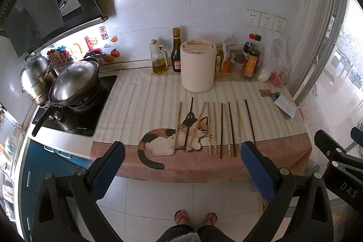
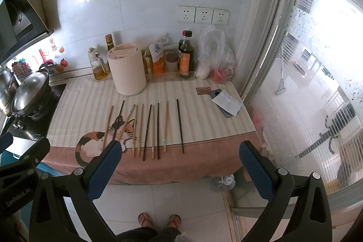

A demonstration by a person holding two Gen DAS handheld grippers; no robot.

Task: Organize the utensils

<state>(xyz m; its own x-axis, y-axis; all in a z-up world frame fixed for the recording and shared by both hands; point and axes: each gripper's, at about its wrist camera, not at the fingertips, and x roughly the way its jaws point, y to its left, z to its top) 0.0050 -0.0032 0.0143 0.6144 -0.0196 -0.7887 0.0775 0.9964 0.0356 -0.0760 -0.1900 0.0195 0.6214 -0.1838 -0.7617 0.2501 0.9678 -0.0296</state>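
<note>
Striped cream cloth (image 1: pixel 140 106) with calico cat print (image 1: pixel 172 140), pink holder (image 1: pixel 197 67), blue-padded claws.

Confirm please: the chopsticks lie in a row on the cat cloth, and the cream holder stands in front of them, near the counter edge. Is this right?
Not quite. The chopsticks do lie in a row on the cat cloth, but the cream holder stands behind them, toward the wall, as both wrist views show.

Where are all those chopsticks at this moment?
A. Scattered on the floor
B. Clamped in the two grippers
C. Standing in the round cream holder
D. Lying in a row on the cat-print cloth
D: the chopsticks lie side by side on the cat-print cloth, in front of the cream holder, while the left gripper and right gripper hang open and empty.
</note>
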